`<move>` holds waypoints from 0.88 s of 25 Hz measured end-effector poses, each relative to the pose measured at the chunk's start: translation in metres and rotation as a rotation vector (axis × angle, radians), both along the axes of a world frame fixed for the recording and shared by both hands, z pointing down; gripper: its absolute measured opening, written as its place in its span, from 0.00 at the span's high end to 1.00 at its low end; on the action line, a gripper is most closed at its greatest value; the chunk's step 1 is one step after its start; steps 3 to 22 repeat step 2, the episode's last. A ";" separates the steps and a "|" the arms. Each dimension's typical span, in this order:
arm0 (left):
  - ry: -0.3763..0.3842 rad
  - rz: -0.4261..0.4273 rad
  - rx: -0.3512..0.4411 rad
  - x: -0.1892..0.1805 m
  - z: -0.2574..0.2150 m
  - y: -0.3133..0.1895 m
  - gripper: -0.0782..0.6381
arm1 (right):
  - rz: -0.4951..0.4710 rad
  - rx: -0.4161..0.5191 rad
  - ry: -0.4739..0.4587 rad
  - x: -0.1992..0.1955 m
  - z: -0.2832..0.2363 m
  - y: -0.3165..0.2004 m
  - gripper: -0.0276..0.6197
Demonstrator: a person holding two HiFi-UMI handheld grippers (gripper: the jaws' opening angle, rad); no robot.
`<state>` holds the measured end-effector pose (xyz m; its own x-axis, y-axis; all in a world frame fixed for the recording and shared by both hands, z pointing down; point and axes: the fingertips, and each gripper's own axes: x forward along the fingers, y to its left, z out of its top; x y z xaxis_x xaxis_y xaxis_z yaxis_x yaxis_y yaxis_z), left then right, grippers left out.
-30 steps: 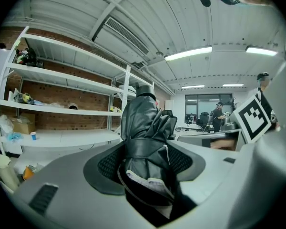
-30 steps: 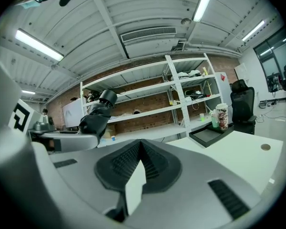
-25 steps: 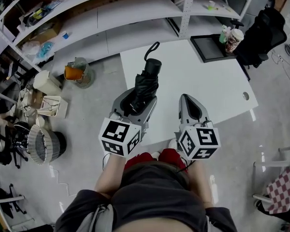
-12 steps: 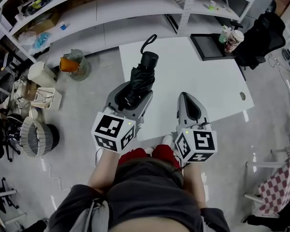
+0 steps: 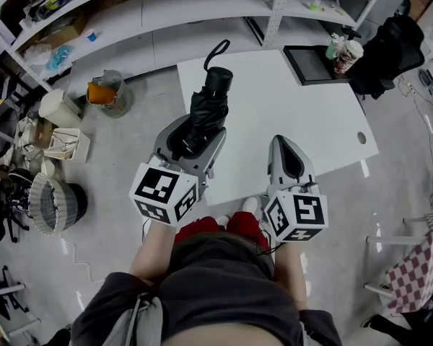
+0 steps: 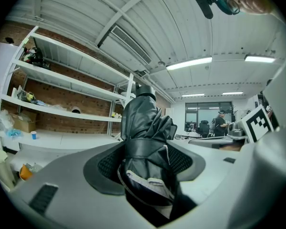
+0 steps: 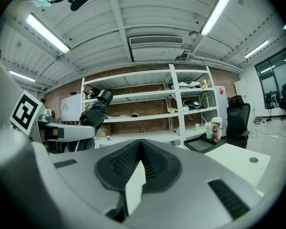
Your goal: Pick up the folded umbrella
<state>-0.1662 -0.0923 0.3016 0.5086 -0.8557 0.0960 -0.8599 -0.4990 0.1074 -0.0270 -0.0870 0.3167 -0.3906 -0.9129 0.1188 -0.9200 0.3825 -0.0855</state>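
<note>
Left gripper [image 5: 190, 141] clamped on the lower part of the folded umbrella [image 5: 206, 107], jaws pressed into the black fabric on both sides. Long axis in line with the jaws, pointing away from the person, with the capped end and strap loop [image 5: 218, 49] farthest out, over the left edge of the white table [image 5: 303, 121]. Further right, right gripper [image 5: 283, 150] with jaws closed together on nothing, above the table's near edge.
</note>
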 end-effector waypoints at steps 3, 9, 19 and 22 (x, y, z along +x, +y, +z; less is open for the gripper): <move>0.005 0.002 0.002 0.000 0.000 0.002 0.52 | 0.005 0.000 -0.005 0.001 0.000 0.002 0.93; 0.005 0.002 0.002 0.000 0.000 0.002 0.52 | 0.005 0.000 -0.005 0.001 0.000 0.002 0.93; 0.005 0.002 0.002 0.000 0.000 0.002 0.52 | 0.005 0.000 -0.005 0.001 0.000 0.002 0.93; 0.005 0.002 0.002 0.000 0.000 0.002 0.52 | 0.005 0.000 -0.005 0.001 0.000 0.002 0.93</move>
